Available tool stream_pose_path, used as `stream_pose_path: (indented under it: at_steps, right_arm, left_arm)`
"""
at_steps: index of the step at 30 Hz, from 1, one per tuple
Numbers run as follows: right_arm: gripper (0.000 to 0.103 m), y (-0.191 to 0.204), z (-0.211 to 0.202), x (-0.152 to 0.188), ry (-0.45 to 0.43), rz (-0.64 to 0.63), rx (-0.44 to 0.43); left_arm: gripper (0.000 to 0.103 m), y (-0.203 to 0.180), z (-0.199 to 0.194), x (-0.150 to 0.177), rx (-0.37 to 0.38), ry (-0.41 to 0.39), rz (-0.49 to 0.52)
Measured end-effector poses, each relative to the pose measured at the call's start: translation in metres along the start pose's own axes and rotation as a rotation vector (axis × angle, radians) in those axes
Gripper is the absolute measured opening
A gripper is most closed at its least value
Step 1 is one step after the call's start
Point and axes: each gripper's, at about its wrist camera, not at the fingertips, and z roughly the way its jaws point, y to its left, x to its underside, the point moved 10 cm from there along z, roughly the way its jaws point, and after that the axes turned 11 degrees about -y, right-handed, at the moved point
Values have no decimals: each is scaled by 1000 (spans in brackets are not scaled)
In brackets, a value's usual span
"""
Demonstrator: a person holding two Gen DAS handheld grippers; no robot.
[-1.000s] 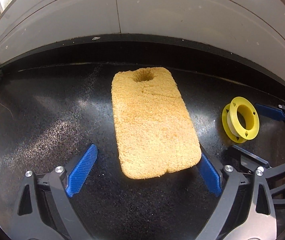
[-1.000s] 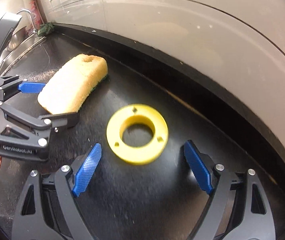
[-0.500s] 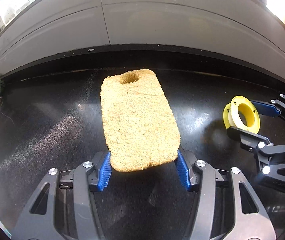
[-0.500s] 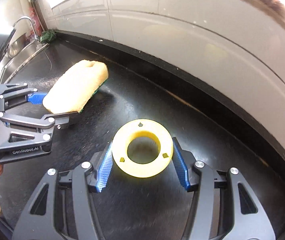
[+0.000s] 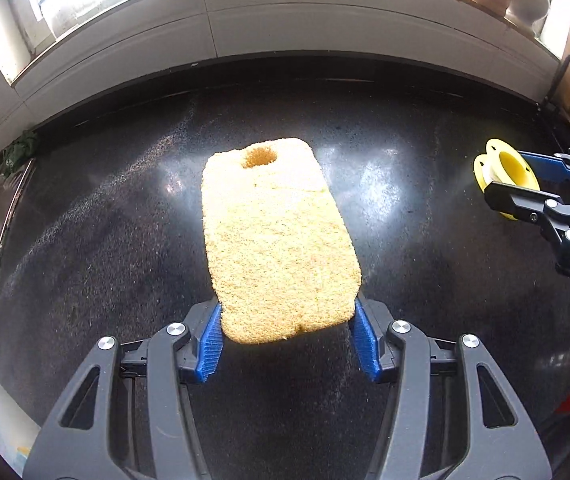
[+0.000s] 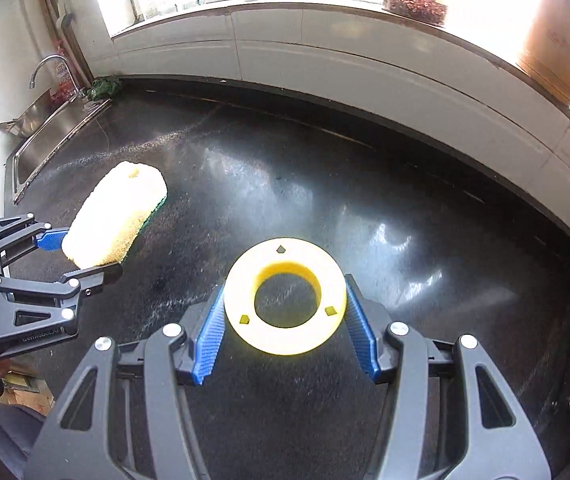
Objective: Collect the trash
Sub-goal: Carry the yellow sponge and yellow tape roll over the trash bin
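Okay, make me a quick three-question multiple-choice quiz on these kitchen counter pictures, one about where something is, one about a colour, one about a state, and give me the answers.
1. Where is the steel sink relative to the black speckled countertop?
A. At its left end
B. At its right end
C. In its middle

2. What colour is the round plastic spool between the fingers of the right gripper?
A. Red
B. Yellow
C. White

3. What state is the yellow rectangular sponge in?
A. Lying free on the countertop
B. Clamped at its near end by the left gripper
C. Sitting in the sink

Answers:
1. A, the right wrist view shows the sink and tap at the far left.
2. B, the spool is bright yellow in both views.
3. B, the blue fingers press both sides of its near end.
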Motion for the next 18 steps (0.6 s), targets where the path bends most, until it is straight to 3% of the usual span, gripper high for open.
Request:
stream_pose_path:
  at_steps: [7, 11, 15, 18]
  right_arm:
    - [55, 15, -24, 11, -13, -9, 12]
    - [55, 33, -30, 1, -29, -44, -13]
    - [55, 72, -26, -18, -45, -104, -79]
    - [55, 125, -16, -35, -50, -170, -161]
  left_arm:
    - [53, -4, -29, 18, -12, -30, -13]
    - [53, 13, -50, 20, -41, -67, -42]
    - [53, 44, -81, 29, -100, -98, -106]
    - [53, 86, -105, 48, -172, -114, -180]
